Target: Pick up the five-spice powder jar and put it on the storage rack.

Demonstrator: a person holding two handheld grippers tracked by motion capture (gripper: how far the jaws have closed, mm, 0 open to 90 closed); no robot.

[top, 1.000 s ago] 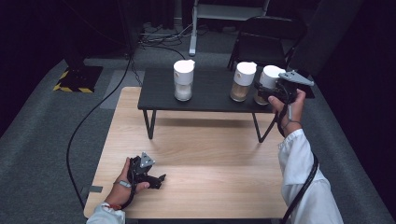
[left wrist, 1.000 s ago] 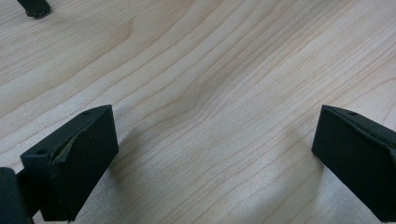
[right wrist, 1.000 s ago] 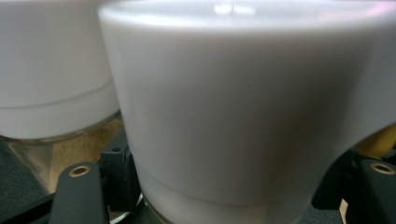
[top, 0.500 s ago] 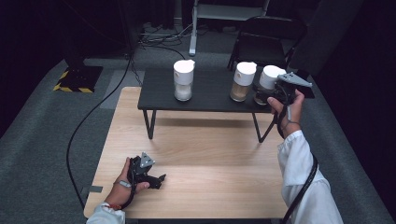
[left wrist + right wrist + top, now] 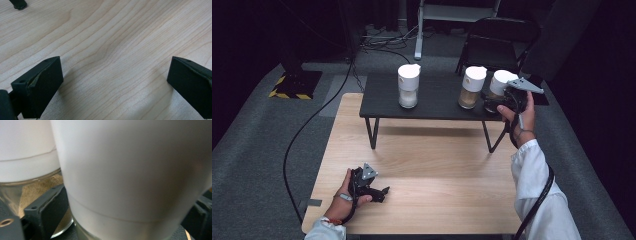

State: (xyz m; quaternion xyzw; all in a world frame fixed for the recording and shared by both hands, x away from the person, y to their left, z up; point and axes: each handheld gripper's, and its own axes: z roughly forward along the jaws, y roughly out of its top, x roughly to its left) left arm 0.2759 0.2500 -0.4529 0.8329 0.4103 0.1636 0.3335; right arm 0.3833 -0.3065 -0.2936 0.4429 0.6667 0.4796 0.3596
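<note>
Three white-lidded glass jars stand on a low black table (image 5: pixel 437 107): one at the left (image 5: pixel 408 86), one in the middle (image 5: pixel 473 87) with brownish grains, one at the right (image 5: pixel 501 82). My right gripper (image 5: pixel 498 100) is at the right jar, and its jaws have just been opening. In the right gripper view that jar's white lid (image 5: pixel 130 170) stands between the jaws of my right gripper (image 5: pixel 125 216), which sit close beside it without pressing. My left gripper (image 5: pixel 382 192) rests low on the wooden table (image 5: pixel 437 165). Its jaws (image 5: pixel 115 85) are wide apart with nothing between them.
A dark chair (image 5: pixel 502 35) stands behind the black table. A black cable (image 5: pixel 312 120) runs over the grey floor at the left, near a yellow-and-black striped plate (image 5: pixel 294 82). A black table foot (image 5: pixel 18 3) shows in the left gripper view.
</note>
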